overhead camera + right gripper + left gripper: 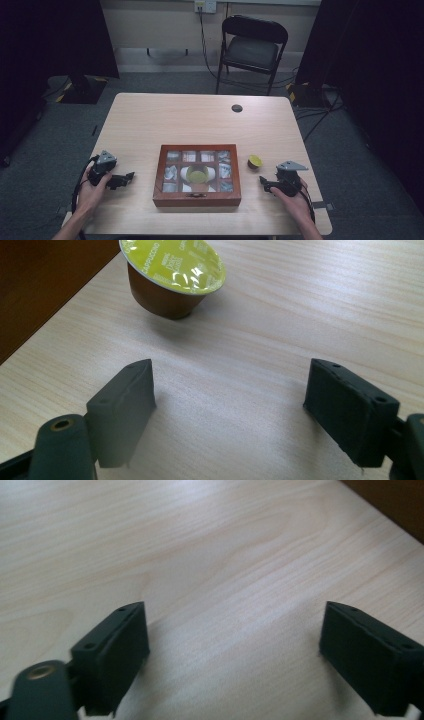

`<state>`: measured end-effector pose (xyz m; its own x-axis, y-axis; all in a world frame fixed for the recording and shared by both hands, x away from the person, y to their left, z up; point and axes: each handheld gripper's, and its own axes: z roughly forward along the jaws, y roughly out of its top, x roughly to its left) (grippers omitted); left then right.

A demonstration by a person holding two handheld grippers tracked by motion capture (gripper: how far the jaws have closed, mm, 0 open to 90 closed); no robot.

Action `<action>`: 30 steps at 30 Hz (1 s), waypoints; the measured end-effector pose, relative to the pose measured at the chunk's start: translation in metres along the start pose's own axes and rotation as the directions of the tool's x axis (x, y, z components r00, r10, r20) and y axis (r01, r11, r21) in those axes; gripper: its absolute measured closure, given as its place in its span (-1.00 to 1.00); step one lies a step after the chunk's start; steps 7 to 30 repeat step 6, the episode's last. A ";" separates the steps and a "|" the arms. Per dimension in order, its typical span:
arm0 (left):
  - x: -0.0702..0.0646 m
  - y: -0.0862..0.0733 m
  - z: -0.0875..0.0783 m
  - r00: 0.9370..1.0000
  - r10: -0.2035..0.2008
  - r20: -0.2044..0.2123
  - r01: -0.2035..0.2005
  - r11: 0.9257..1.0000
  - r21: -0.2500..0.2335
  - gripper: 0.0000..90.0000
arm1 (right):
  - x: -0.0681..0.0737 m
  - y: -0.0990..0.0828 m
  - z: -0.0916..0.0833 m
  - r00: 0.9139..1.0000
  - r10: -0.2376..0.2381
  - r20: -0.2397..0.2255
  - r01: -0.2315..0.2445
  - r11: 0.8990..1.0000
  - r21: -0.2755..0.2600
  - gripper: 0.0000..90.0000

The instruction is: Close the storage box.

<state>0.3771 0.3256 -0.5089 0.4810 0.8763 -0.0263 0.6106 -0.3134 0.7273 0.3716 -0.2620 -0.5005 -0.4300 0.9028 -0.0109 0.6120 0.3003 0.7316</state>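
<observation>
Black folding chair [254, 50] on grey carpet [350, 165].

Pale matt wood-grain table [280, 305], glossy foil-lidded brown capsule [172, 270], dark polished wooden box [197, 200].

Brown coffee capsule [172, 277] with a yellow-green printed lid, reddish-brown wooden box [196, 200], pale wood-grain table [165, 120], black jaws.

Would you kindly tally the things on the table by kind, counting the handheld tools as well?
Wooden box with a glass lid: 1
Loose coffee capsule with a yellow-green foil top: 1
Handheld tools, left tool and right tool, both open with nothing between the jaws: 2
Small dark round disc near the table's far edge: 1
Total: 5
</observation>
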 end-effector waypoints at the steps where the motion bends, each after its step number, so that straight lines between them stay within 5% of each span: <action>1: -0.001 0.000 0.000 1.000 -0.002 -0.006 0.002 1.000 0.001 -0.80 | 0.000 0.000 0.000 1.000 0.000 0.000 0.000 1.000 0.000 -0.57; 30: -0.002 0.000 0.000 1.000 -0.011 -0.018 0.011 1.000 0.008 -0.83 | 0.000 0.000 0.000 1.000 0.008 0.012 -0.008 1.000 0.002 -0.63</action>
